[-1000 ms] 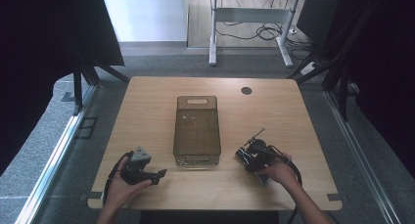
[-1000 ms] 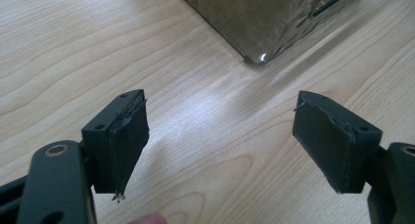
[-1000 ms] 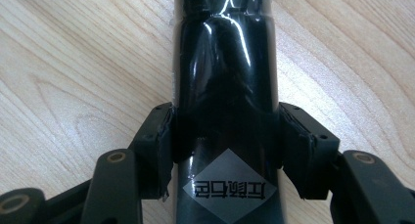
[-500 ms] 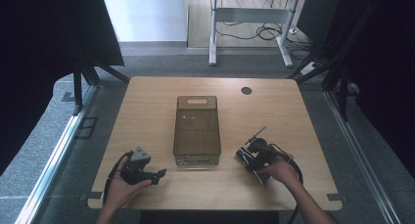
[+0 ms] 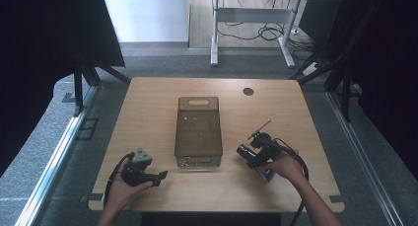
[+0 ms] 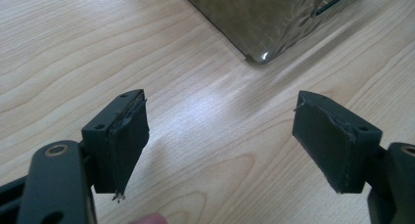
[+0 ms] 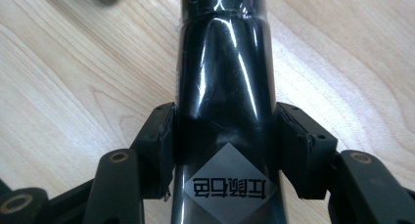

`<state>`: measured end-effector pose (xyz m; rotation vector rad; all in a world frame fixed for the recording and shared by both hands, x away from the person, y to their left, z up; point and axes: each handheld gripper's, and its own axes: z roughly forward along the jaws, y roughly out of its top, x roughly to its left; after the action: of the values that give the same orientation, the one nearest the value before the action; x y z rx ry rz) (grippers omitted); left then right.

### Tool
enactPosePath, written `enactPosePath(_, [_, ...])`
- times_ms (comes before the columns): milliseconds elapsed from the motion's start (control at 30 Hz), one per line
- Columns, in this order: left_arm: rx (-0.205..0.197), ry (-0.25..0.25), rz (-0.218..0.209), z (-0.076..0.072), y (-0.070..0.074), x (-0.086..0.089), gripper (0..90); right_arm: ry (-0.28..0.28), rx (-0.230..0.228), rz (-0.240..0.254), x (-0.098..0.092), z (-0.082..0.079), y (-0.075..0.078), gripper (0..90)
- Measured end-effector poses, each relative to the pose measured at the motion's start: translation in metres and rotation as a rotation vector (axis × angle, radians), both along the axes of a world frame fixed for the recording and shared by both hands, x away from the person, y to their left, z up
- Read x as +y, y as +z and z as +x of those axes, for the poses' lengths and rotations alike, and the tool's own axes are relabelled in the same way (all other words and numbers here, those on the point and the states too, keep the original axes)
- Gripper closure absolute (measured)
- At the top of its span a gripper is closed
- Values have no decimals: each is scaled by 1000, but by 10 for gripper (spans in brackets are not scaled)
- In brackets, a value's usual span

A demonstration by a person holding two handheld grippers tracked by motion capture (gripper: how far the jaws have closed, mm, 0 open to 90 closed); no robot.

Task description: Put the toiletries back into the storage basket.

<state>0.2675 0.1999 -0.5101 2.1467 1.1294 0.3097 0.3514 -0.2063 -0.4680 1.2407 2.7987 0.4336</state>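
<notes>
Since a second ago, my right gripper (image 5: 245, 151) has lifted slightly. Ahead of my fingers sits the smoky bin (image 5: 198, 131) on the table (image 5: 148, 102). My right pads (image 7: 161, 141) clamp a glossy black bottle (image 7: 225, 111), probably a pump bottle. My left gripper (image 6: 220, 136) gapes wide, empty. Slick plastic could slip or twist.

The glossy black bottle (image 7: 225, 87) runs past the right gripper view's top and bottom edges.
</notes>
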Motion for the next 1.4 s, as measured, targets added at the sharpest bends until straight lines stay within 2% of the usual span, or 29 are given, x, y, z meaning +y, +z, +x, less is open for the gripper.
enactPosePath(100, [0,-1,1,0,0,0,216,-2,-2,5,0,1,7,443])
enactPosePath(200, [-1,5,-4,0,1,2,216,-13,0,36,-1,2,14,444])
enactPosePath(433, [-1,4,-4,0,1,2,216,-47,33,101,-3,4,14,445])
enactPosePath(933, [0,1,-2,0,0,1,216,-67,48,130,-10,7,17,448])
enactPosePath(1400, [-3,-2,-2,0,1,2,216,-76,28,180,-13,11,41,450])
